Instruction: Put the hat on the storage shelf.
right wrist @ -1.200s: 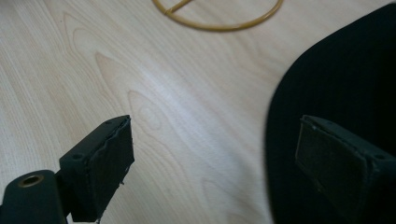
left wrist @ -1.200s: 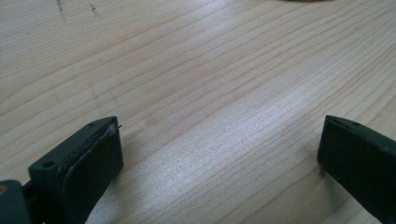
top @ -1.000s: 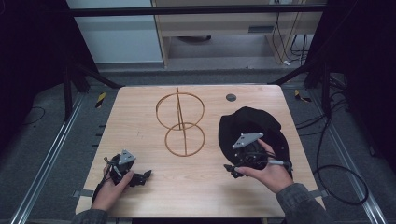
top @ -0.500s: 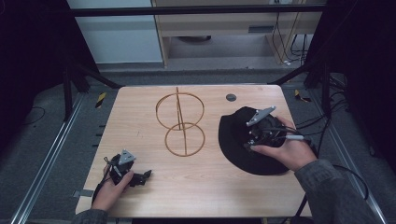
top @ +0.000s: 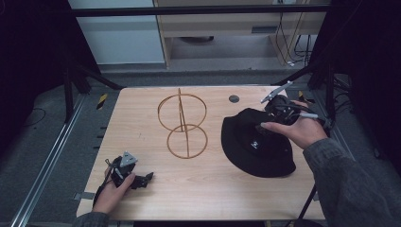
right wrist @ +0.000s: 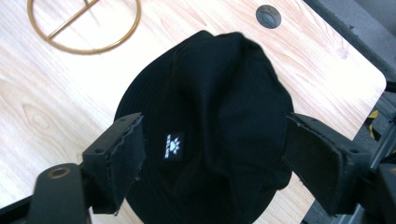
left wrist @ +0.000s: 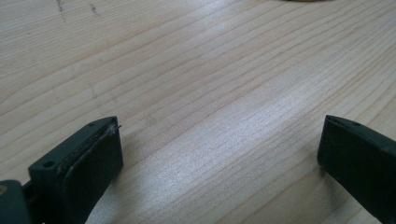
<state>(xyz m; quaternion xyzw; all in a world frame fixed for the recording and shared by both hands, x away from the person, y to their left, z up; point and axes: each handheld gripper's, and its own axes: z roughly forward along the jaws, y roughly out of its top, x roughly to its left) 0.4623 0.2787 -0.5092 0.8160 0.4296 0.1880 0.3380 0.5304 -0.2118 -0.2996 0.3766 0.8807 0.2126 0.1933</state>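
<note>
Right hand-held gripper (top: pixel 272 124): raised over the far right part of the desk (top: pixel 227 189), above the black hat's far edge. In the right gripper view (right wrist: pixel 212 154) its 2 jaws stand wide, looking down on the hat from above; the jaws have just been closing a little, with nothing pressed between the pads.
Black hat (top: pixel 257 142): lies flat on the right side of the desk, brim spread, crown creased down the middle, a small white logo patch (right wrist: pixel 174 146) on its side. In the right gripper view (right wrist: pixel 205 112) it sits between the 2 jaws but below them, apart from both.
Left hand-held gripper (top: pixel 142 178): rests low at the near left corner of the desk, held in the left hand (top: pixel 111 191). In the left gripper view (left wrist: pixel 219 149) the jaws are spread wide with bare wood between them.
Wire stand (top: pixel 182 124): 2 gold rings joined by a rod, mid-desk, just left of the hat and not touching it.
Round grey plug (top: pixel 234 99): set in the desk top beyond the hat.
</note>
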